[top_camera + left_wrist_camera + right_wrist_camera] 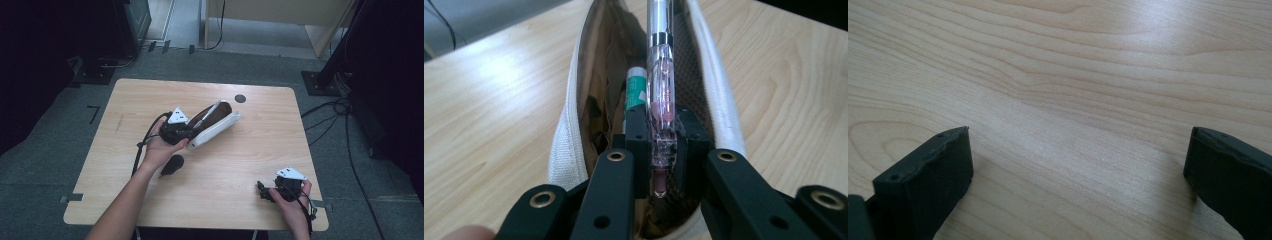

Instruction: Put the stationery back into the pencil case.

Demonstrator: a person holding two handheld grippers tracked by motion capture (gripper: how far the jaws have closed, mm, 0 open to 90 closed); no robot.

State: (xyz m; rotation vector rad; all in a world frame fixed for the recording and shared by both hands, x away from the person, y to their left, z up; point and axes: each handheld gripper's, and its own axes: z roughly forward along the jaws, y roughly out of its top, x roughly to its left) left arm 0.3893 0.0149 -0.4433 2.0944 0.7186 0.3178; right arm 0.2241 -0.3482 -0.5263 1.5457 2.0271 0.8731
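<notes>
The left gripper (658,150) has its jaws clamped tight on the near end of a clear pen (659,100), pink ink showing through the barrel, and it points straight along the open mouth of the white pencil case (566,125). The pen runs forward from the pads, right above the brown lining, with a green-and-white tube (635,90) already lying inside just to the left of it. This looks like the loading step: the pen is lined up but not yet let go. The next move calls for lowering it between the two zipper edges, then parting the jaws so it drops beside the tube without catching the rim. Farther out, a small black object (173,164) sits on the table (240,150) near the left hand. Well apart, at the near right corner, the right gripper (262,191) rests low with jaws spread wide, nothing between them.
</notes>
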